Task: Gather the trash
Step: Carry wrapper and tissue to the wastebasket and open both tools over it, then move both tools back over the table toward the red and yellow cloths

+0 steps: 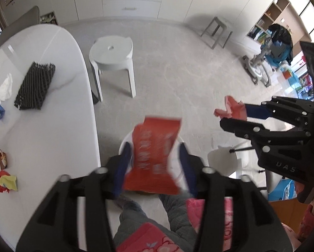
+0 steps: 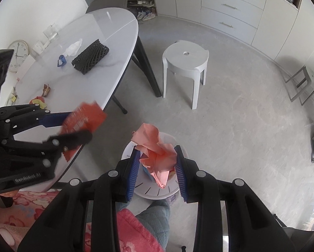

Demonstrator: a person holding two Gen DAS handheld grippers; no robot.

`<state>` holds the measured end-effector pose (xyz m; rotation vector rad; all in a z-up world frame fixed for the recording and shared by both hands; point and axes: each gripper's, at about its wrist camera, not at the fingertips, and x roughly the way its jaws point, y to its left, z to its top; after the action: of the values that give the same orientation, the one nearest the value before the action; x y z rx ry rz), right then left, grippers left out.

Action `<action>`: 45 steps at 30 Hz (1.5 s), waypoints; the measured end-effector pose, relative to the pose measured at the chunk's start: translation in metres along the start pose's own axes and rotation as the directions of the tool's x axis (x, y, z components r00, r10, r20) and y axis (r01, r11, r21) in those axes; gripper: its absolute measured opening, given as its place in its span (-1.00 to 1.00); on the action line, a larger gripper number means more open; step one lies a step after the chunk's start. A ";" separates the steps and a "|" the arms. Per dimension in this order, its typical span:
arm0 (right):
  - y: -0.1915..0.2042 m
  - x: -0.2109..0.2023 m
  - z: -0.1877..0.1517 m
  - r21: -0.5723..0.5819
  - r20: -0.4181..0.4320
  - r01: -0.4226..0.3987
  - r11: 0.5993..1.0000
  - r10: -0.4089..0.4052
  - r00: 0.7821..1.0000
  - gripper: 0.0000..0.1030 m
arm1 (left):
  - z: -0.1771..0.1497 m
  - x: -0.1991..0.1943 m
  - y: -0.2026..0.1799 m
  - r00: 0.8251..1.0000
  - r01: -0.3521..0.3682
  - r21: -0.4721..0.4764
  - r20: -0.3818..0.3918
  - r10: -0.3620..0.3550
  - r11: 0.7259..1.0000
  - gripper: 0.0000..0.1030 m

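grey floor [image 2: 230, 109], littered white table [image 2: 106, 48]

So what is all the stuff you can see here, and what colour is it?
Wrapper: one, red, loose between the left gripper's open fingers.
Crumpled paper: one, pink, between the right gripper's fingers.
Bin: one, white, on the floor below both grippers.
Table: one, white.
Mesh mat: one, black, on the table.
Tissue: one, white, on the table.
Small scraps: several, red, yellow, blue, brown, on the table.
Stool: one, white, on the floor.
Left gripper: black, blue pads.
Right gripper: black, blue pads.
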<state>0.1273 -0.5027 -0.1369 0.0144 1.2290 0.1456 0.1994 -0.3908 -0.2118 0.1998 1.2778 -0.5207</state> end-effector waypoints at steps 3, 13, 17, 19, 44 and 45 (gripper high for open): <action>-0.002 0.001 -0.004 0.007 -0.006 -0.003 1.000 0.003 1.000 -0.34 | -0.005 0.000 0.000 0.999 -0.043 0.010 0.001 0.043 0.999 0.53; 0.009 0.006 -0.010 -0.005 -0.030 -0.015 1.000 0.015 0.999 -0.31 | -0.014 -0.020 0.023 0.996 -0.078 -0.058 0.031 0.080 0.995 0.81; 0.019 0.013 -0.014 -0.022 -0.063 -0.034 0.999 0.033 0.997 -0.26 | -0.018 -0.023 0.031 0.995 -0.085 -0.093 0.036 0.088 0.992 0.81; 0.023 0.018 -0.015 -0.027 -0.089 -0.052 0.998 0.049 0.995 0.02 | -0.021 -0.025 0.035 0.995 -0.087 -0.106 0.039 0.091 0.991 0.81; 0.055 0.022 0.010 -0.012 -0.036 0.011 1.000 -0.012 0.999 0.96 | -0.056 -0.053 0.086 0.984 -0.146 -0.226 0.066 0.164 0.963 0.81; 0.060 0.024 0.012 -0.020 -0.039 0.008 1.000 -0.009 0.999 0.96 | -0.060 -0.055 0.093 0.983 -0.153 -0.243 0.063 0.173 0.958 0.81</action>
<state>0.1405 -0.4392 -0.1501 -0.0108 1.2662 0.1506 0.1815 -0.2700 -0.1909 0.0806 1.2180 -0.2298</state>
